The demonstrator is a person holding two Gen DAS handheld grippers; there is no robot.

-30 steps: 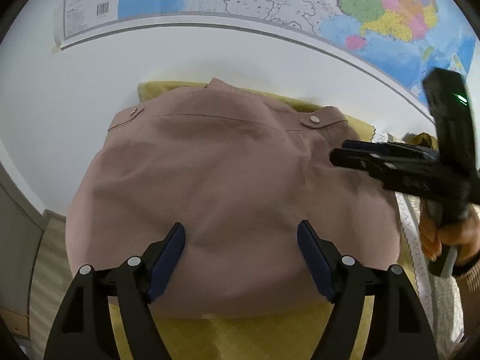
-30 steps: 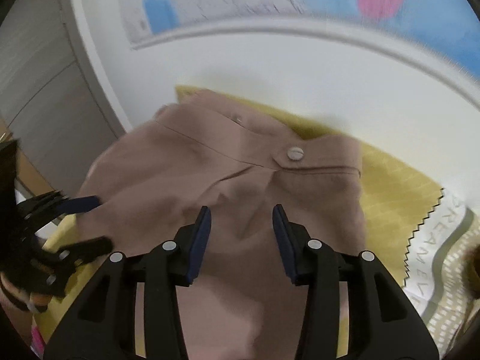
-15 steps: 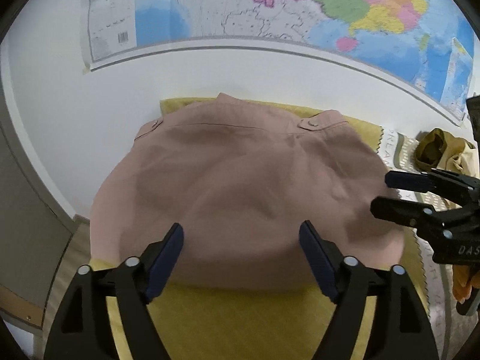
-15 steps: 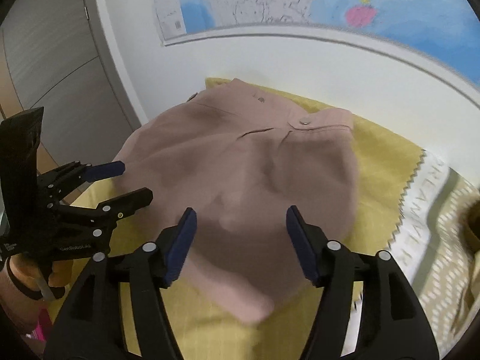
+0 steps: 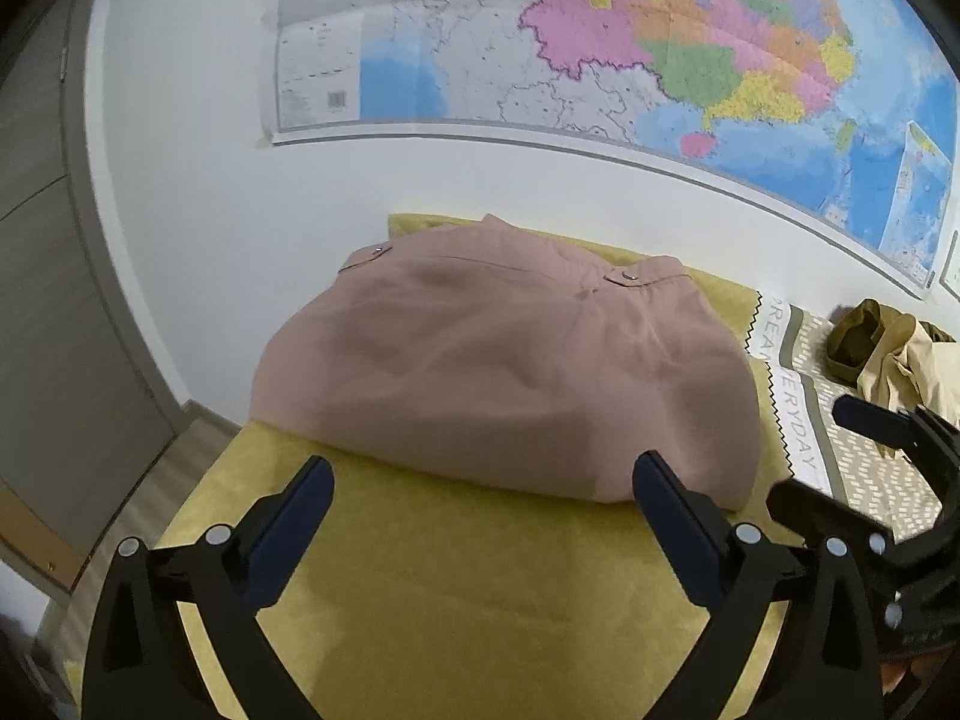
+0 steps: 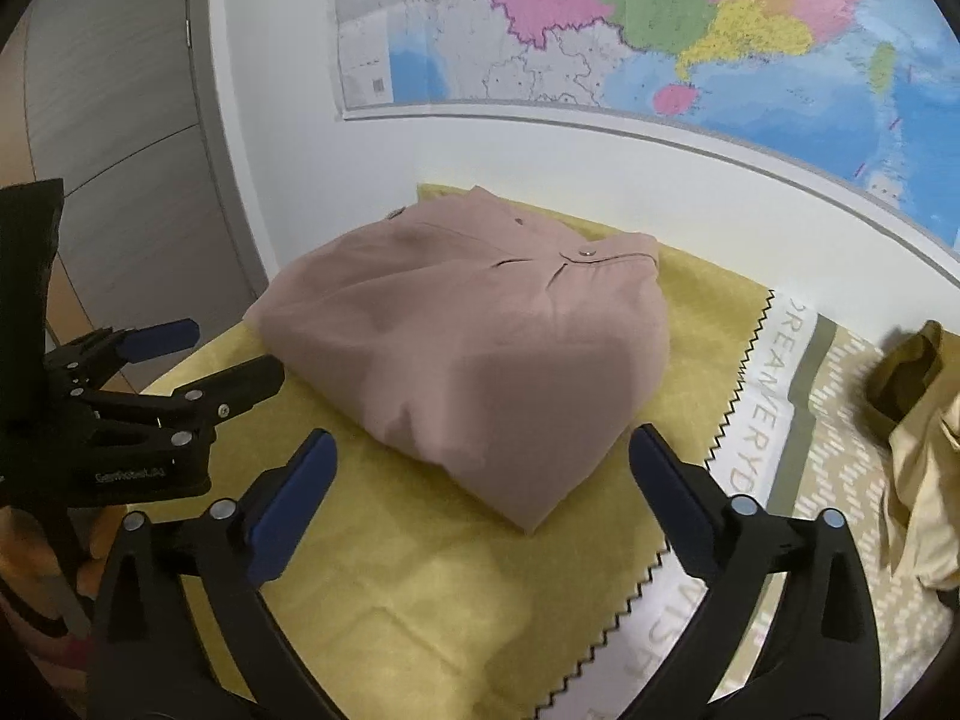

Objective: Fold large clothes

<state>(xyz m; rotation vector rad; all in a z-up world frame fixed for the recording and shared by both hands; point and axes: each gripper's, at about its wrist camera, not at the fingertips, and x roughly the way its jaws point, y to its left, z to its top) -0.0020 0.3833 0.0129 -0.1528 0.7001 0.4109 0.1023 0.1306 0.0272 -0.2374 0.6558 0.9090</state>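
Both grippers point(image 5: 480, 483) point(image 6: 480, 456) hover spread wide.

Left gripper point(image 5: 483, 483), seen from its own wrist camera: jaws spread wide, blue-padded fingers point(image 5: 297, 516) parted with nothing between them; the same gripper appears at the left edge of the right wrist view point(image 6: 207, 351), jaws likewise apart. Right gripper point(image 6: 480, 468): jaws spread wide, holding nothing; in the left wrist view it enters at the lower right edge point(image 5: 831, 450), fingers parted.
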